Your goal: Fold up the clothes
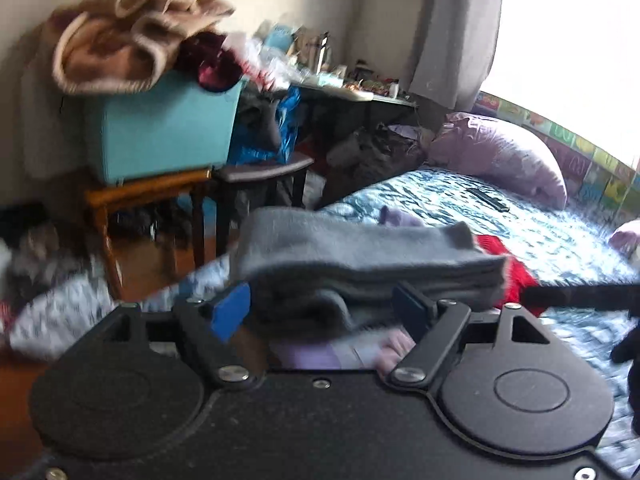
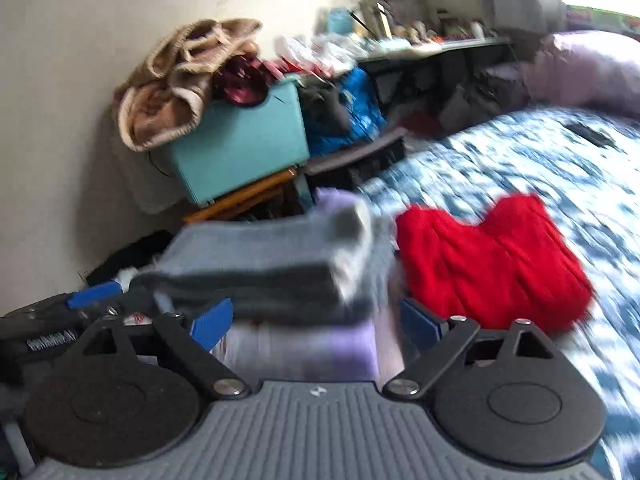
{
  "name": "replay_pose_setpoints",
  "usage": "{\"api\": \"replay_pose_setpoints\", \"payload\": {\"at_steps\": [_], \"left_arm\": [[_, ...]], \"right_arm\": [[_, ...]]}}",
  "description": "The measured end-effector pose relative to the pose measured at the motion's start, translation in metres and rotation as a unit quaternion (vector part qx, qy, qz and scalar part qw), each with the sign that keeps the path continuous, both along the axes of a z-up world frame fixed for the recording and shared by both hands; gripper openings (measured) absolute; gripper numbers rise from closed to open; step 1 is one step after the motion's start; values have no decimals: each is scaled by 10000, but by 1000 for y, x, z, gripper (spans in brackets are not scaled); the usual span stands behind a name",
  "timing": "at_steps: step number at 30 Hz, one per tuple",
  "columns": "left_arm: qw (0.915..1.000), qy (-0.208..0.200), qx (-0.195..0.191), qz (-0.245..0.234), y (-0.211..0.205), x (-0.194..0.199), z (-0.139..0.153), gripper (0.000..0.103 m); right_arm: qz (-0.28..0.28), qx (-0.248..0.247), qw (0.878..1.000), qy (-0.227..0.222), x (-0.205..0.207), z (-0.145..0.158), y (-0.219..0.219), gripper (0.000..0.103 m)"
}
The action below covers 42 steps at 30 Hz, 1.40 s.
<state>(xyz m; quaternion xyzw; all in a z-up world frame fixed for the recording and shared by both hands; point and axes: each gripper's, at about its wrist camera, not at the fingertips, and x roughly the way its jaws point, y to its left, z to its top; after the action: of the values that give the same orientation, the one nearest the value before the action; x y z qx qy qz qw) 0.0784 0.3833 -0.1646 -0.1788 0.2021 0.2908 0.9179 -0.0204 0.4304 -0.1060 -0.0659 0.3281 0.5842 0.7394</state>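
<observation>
A folded grey garment (image 1: 360, 252) (image 2: 256, 252) lies on a folded lilac garment (image 2: 304, 344) at the near edge of the blue patterned bed (image 2: 520, 152). My left gripper (image 1: 320, 312) stands open, its fingers at the grey stack's near side and the pads not pressing it. My right gripper (image 2: 314, 322) is open too, with its right pad clear of the cloth. A red knitted garment (image 2: 492, 264) (image 1: 516, 276) lies flat just right of the stack. Both views are blurred.
Beside the bed a turquoise box (image 1: 160, 136) sits on a wooden stand under a heap of brown blanket (image 1: 120, 48). A cluttered shelf runs along the wall. A lilac pillow (image 1: 500, 152) and a dark flat object (image 1: 490, 199) lie farther up the bed.
</observation>
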Motion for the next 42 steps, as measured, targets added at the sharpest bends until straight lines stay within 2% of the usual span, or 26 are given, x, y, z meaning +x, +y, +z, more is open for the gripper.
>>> {"api": "replay_pose_setpoints", "payload": {"at_steps": [4,11,15,21,23,30,36,42], "left_arm": [[9989,134,-422,172,-23,-16,13,98],[9958,643,-448,483,-69,-32,40,103],[9963,736,-4,432,-99,-48,62,103],[9961,673,465,325,-137,-72,95,103],[9951,679,562,439,-147,-78,104,103],[9905,1048,687,575,-173,-91,122,103],[9909,1016,630,612,-179,-96,129,103],[9891,1095,789,581,-185,-91,129,103]], "right_arm": [[-236,-329,9992,-9,-18,6,-36,101],[-685,-715,9951,54,-41,16,-86,103],[-704,-729,9948,-61,-59,35,-104,103],[-669,-673,9952,-226,-88,72,-123,103],[-628,-658,9954,-313,-97,82,-130,103],[-497,-662,9952,-517,-121,111,-151,103],[-517,-597,9953,-562,-129,127,-161,103],[-591,-472,9956,-545,-131,138,-167,103]]}}
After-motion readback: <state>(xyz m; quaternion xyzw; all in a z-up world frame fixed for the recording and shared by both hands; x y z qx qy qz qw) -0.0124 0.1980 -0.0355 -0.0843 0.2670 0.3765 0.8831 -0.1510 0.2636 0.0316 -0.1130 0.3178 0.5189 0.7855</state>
